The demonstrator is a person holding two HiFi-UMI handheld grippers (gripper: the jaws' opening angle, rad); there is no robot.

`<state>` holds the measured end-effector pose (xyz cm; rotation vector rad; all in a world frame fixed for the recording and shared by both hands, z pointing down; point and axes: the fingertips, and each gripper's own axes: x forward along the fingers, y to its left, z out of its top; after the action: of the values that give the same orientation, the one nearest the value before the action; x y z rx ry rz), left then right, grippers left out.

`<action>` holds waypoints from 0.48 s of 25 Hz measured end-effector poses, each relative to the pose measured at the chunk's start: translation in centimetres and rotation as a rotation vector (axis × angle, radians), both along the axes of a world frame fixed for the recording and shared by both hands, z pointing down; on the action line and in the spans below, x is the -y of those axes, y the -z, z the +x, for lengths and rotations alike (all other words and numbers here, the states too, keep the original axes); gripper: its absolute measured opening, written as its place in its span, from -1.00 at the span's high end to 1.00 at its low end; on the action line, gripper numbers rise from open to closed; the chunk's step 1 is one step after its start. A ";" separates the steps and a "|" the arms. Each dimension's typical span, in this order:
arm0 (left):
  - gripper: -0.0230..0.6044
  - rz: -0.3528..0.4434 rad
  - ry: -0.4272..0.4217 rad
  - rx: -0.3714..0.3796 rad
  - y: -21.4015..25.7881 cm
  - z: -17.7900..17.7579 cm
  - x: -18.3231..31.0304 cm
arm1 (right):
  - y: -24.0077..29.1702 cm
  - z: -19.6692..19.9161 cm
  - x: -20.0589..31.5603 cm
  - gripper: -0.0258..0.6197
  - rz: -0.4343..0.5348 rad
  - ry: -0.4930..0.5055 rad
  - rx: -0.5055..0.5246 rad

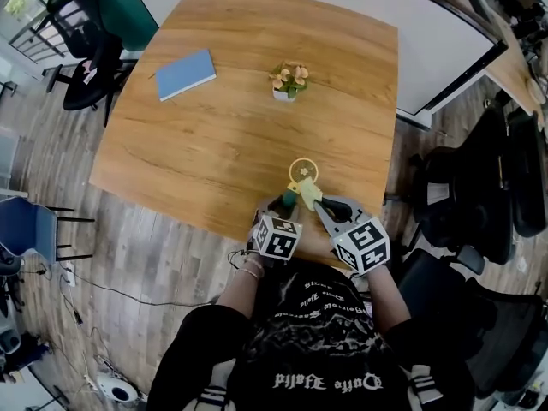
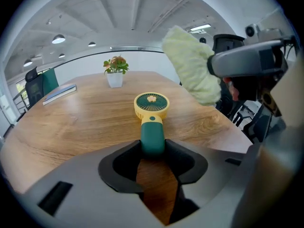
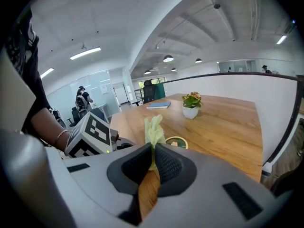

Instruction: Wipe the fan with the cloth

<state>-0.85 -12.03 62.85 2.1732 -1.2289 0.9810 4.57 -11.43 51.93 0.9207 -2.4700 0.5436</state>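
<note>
The person's left forearm reached forward over the near edge of the desk [image 1: 197, 157], and the left claw [image 1: 287, 202] [image 2: 153, 148] pointed ahead and down. Its two dark pads were clamped on the butt of the fan's green handle, one pad on each side. Just to its right, the right claw [image 1: 318, 205] [image 3: 153, 160] angled in from the other side with its tips near the left one's. Its jaws were closed together on the cloth [image 1: 308, 192] [image 3: 153, 129], whose free end stood up above them. In the left gripper view the cloth [image 2: 192, 70] hung in the air to the right of the fan's head, apart from it.

From left to right, the desk carried a flat blue notebook [image 1: 185, 74], a small potted plant [image 1: 288, 81] in a white pot, and the fan [image 1: 302, 171] [image 2: 151, 107]. The fan lay near the desk's front edge with its head pointing away from the person. It had a round yellow head with a green grille and a smooth, rounded green handle. The cloth was pale yellow-green and fuzzy. The desk top was warm wood with a visible grain.

The count was one fan, one cloth, one notebook, one plant and two claws. Each claw bore one marker cube, the left [image 1: 276, 237] and the right [image 1: 363, 245].
</note>
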 end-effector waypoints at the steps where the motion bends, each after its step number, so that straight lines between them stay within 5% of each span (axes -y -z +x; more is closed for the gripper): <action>1: 0.34 0.000 -0.016 -0.006 0.0 -0.1 -0.1 | -0.1 -0.5 0.1 0.83 -0.001 0.019 -0.009; 6: 0.34 0.001 -0.058 -0.025 0.0 0.3 -0.6 | -2.1 -4.3 0.1 0.83 -0.054 0.165 -0.058; 12: 0.34 0.013 -0.123 -0.005 -0.1 0.5 -1.0 | -6.1 -6.5 -0.5 0.83 -0.270 0.258 -0.100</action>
<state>-0.35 -11.05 62.93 2.2831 -1.1135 1.0187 -1.95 -10.94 58.02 0.5027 -2.3067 0.6998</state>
